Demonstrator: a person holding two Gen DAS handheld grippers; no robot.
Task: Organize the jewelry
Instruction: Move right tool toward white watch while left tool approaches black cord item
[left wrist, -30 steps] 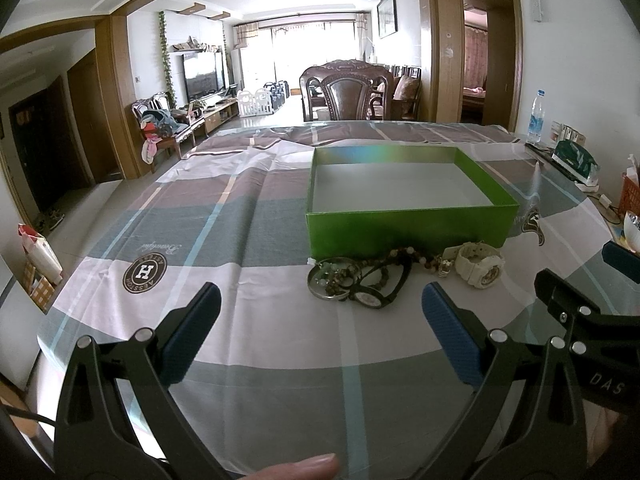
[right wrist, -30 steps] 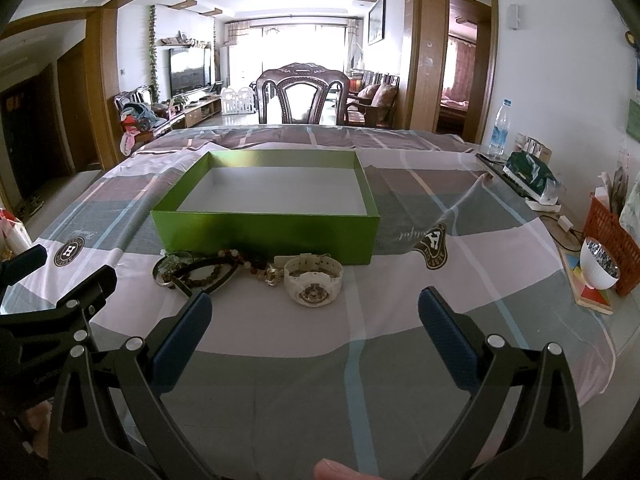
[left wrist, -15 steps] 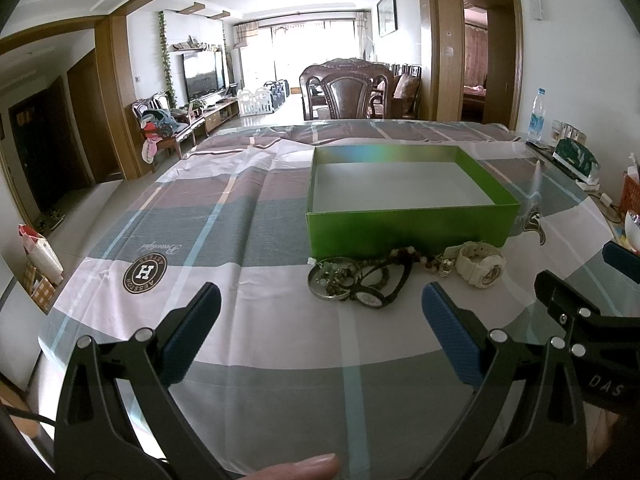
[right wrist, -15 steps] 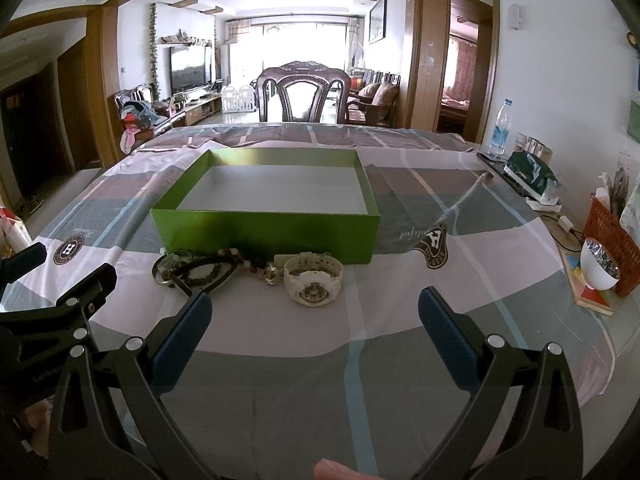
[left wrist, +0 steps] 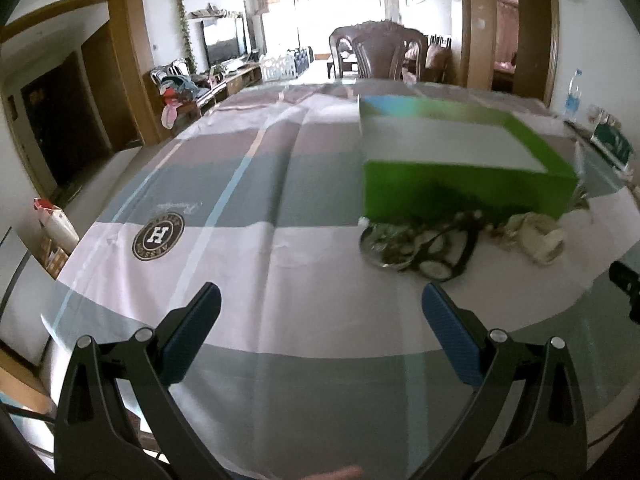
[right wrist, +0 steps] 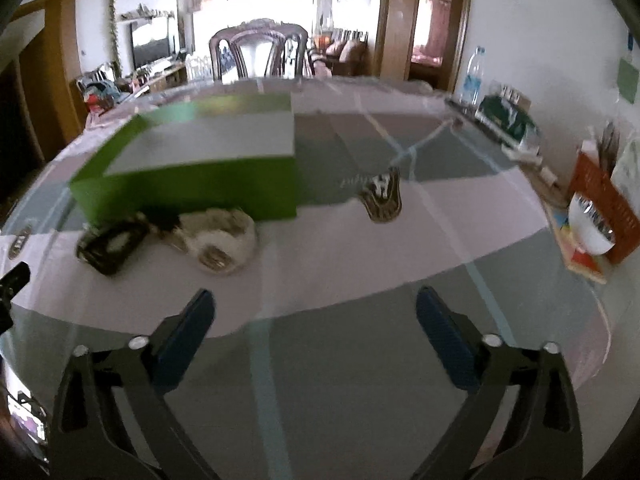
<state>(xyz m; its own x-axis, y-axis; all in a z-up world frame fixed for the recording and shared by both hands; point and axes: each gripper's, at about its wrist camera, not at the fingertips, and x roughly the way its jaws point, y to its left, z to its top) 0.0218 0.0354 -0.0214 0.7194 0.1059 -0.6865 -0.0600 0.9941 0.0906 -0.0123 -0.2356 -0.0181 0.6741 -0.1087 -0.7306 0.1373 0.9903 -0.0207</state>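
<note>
Both empty grippers, left [left wrist: 320, 322] wide, right [right wrist: 314, 320] closing, have neared the jewelry [left wrist: 424, 246] strung along the box [left wrist: 460, 190] front.

A family home: dining area opening onto a living room.
A long table [left wrist: 280, 184] under a checked cloth, a carved wooden chair [right wrist: 260, 50] at its far end, a television [left wrist: 222, 42] on a low cabinet beyond, wood-framed doorways, and bright curtained windows.
</note>
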